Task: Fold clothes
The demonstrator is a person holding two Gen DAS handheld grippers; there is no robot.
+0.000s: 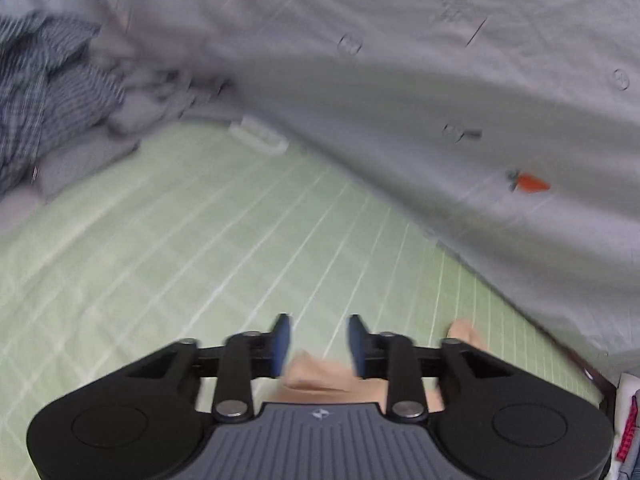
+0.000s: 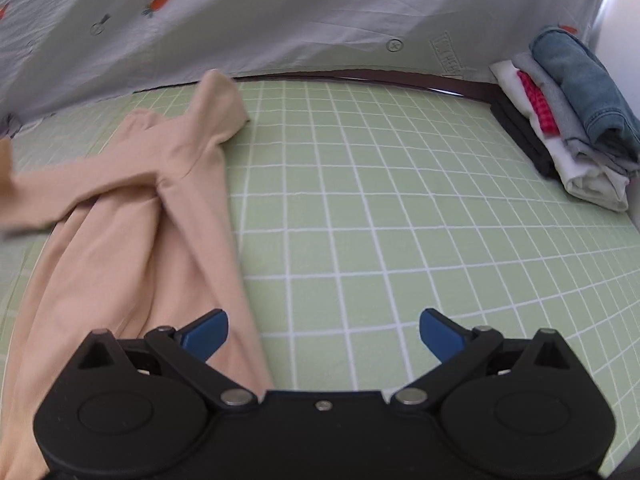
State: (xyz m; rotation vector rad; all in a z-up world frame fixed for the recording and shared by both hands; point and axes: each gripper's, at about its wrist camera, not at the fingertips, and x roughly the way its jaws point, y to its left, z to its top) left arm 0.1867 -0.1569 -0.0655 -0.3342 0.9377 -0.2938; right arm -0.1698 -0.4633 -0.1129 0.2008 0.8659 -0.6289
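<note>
A: Listing items: 1 peach garment, spread on the green grid table, left side.
B: Left gripper jaws partly parted, empty; right gripper jaws wide, empty. Folded stack at the far right.

- Green mat with white grid covering the desk.
- Pale grey sheet with small carrot prints hanging behind.
- Dark desk edge under the sheet.

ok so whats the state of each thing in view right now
peach garment: crumpled, unfolded, on the green mat
left gripper: fingers apart, nothing pinched
right gripper: wide open, empty
stacked clothes: folded, piled at mat edge
striped clothes heap: unfolded
</note>
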